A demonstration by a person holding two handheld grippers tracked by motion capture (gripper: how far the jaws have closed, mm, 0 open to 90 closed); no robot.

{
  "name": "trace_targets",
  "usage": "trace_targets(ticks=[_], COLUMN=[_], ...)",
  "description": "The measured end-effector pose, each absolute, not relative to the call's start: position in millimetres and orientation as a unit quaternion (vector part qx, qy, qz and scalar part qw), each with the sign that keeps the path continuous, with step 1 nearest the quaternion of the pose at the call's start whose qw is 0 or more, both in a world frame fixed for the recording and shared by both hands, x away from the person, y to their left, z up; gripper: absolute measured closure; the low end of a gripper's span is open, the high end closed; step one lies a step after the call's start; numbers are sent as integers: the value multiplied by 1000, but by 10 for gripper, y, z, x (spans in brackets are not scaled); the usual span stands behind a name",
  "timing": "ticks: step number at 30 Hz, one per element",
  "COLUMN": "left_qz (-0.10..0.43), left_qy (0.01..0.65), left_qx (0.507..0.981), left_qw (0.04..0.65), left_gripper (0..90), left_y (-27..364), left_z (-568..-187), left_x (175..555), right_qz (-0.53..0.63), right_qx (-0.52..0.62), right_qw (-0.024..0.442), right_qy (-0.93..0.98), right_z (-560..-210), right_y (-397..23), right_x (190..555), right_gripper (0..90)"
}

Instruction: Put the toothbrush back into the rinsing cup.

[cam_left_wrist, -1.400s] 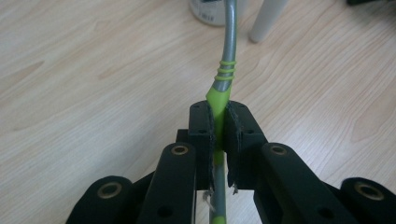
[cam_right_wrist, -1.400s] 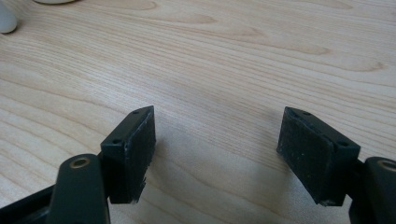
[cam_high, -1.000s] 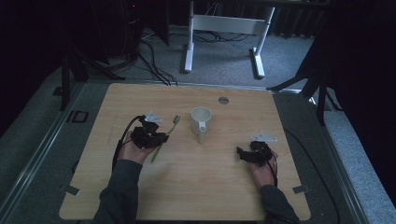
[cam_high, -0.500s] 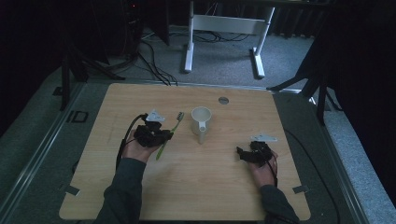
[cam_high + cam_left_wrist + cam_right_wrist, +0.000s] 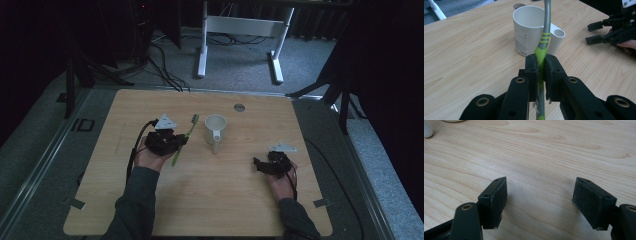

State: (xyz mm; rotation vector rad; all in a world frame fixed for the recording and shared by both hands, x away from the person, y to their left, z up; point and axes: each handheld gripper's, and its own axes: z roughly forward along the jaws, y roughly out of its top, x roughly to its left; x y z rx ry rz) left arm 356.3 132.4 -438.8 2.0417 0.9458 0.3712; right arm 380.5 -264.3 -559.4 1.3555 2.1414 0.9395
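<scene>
My left gripper (image 5: 176,142), left-centre of high view, was clamped on toothbrush (image 5: 183,141) at green grip; light, stiff, slim handle, likely to pivot. White cup (image 5: 215,131) at centre, just right of brush. My right gripper (image 5: 261,166), lower right, was agape, empty.

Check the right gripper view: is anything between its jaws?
No. The right gripper stands open over the bare wooden table, with nothing between its two black pads.

The table (image 5: 474,50) is smooth pale wood, the cup (image 5: 529,30) smooth white plastic, the toothbrush (image 5: 541,50) shiny green plastic
</scene>
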Motion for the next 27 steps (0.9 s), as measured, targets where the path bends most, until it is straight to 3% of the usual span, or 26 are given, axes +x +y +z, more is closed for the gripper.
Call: trace_targets(ticks=[27], left_qz=[178], left_qy=[365], left_qx=[799], left_qw=[443], left_gripper=[819], left_y=[1243], left_z=[-4197], left_x=[3602], right_qz=[339], right_qx=[490], right_qw=[217], right_qy=[774], right_z=[-5594], right_y=[-2643], right_x=[3805], right_gripper=[273])
